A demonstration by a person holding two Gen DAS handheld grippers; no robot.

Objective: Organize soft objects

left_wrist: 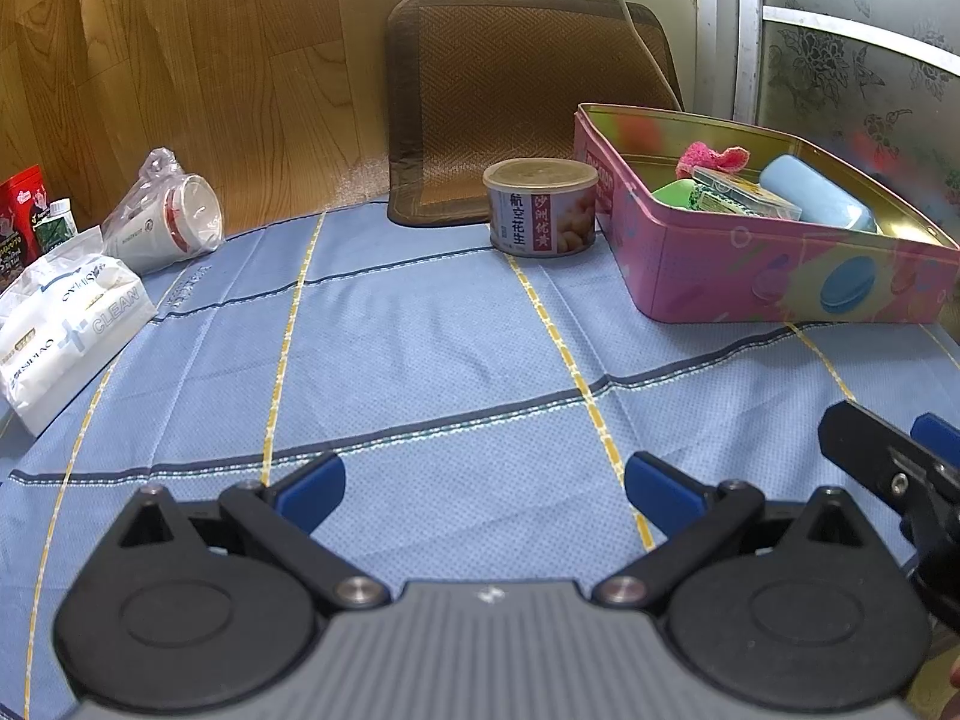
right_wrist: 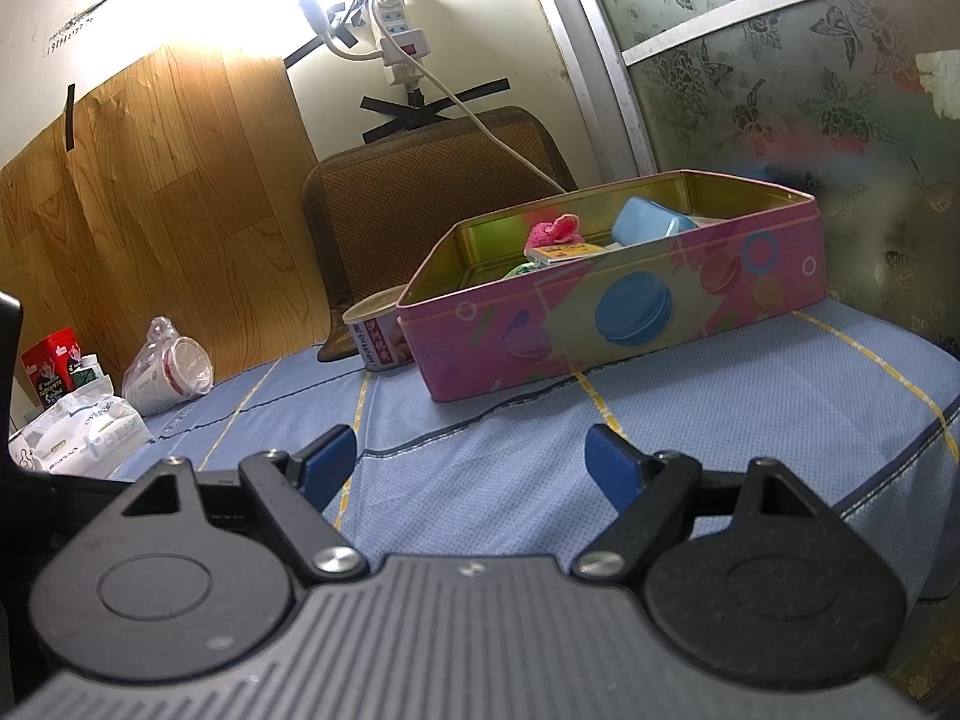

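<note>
Both claws, left (left_wrist: 485, 489) and right (right_wrist: 471, 456), hang spread wide and empty over the blue cloth (left_wrist: 420, 348) on the bench. Soft things already lie in the pink tin (left_wrist: 780, 276): a pink fuzzy cloth (left_wrist: 714, 157), a blue sponge (left_wrist: 816, 192) and a green piece (left_wrist: 675, 192). A can (left_wrist: 543, 207) stands just beside the tin. Near the left edge, well apart, lies a tissue pack (left_wrist: 66, 324), probably the next soft item; grip it mid-body, gently, avoiding the bagged cup (left_wrist: 174, 222).

peanut can (left_wrist: 542, 207) beside woven mat (left_wrist: 528, 102) | bagged cups (left_wrist: 171, 222) | tissue pack (left_wrist: 66, 324)
</note>
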